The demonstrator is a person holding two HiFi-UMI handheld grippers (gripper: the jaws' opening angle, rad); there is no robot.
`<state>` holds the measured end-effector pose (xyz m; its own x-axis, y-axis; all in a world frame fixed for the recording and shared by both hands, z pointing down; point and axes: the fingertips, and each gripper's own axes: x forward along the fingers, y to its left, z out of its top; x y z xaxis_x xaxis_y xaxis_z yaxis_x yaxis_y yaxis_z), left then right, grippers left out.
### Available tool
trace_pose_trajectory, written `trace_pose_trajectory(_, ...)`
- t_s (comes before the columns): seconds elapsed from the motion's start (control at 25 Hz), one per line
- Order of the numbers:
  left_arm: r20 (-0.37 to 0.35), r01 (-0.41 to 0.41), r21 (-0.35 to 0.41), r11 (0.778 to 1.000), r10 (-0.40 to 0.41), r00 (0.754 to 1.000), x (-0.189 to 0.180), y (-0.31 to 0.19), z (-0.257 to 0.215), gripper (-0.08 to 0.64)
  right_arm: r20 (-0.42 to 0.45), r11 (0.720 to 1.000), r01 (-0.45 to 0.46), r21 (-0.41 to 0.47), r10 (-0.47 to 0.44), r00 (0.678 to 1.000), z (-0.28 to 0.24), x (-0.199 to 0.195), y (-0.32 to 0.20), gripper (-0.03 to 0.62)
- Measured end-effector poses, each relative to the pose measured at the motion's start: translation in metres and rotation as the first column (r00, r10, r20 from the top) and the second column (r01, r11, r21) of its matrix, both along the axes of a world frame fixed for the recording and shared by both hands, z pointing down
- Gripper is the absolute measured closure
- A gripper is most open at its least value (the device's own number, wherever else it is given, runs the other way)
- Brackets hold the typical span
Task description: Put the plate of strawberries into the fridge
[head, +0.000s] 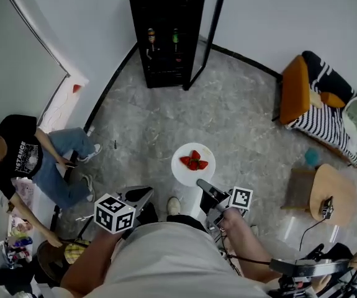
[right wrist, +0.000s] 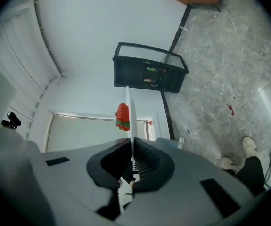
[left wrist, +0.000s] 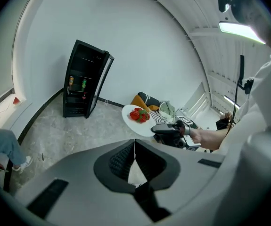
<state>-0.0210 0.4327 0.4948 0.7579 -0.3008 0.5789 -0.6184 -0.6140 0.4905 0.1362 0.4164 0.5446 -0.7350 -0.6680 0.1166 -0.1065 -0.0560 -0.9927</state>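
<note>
Bright, even light (fisheye-warped edges).

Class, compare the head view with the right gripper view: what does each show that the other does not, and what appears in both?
Only the head view: the round wooden side table, the left tool, and the whole top face of the round white plate. Only the right gripper view: that plate edge-on, clamped between the right tool's jaws. Both: the black fridge with its glass door open, the red strawberries, the grey marble floor.
</note>
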Motion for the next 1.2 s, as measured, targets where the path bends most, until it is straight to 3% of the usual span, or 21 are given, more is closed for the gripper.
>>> trace_pose_trajectory(0.36, -0.037, -0.029, 0.002, 1.000, 0.029, 0.999, 0.013, -0.090, -0.004, 0.546, 0.003, 0.999, -0.041, -0.005, 0.041, 0.999, 0.001, 0.001, -0.100, 0.568)
trace_pose_trajectory(0.64, -0.077, -0.068, 0.026, 0.997, 0.070, 0.995, 0.017, -0.202, -0.011, 0.548, -0.017, 0.996, -0.084, -0.022, 0.084, 0.996, -0.001, -0.005, -0.209, 0.568)
trace_pose_trajectory(0.96, -0.092, -0.089, 0.067, 0.994, 0.095, 0.991, -0.009, -0.311, -0.031, 0.548, -0.046, 0.995, -0.095, -0.006, 0.095, 0.994, 0.000, -0.033, -0.359, 0.568)
trace_pose_trajectory(1.2, -0.085, -0.047, 0.068, 0.997, 0.052, 0.995, -0.026, -0.364, -0.036, 0.546, -0.033, 0.993, -0.114, -0.041, 0.113, 0.993, 0.014, -0.049, -0.454, 0.568)
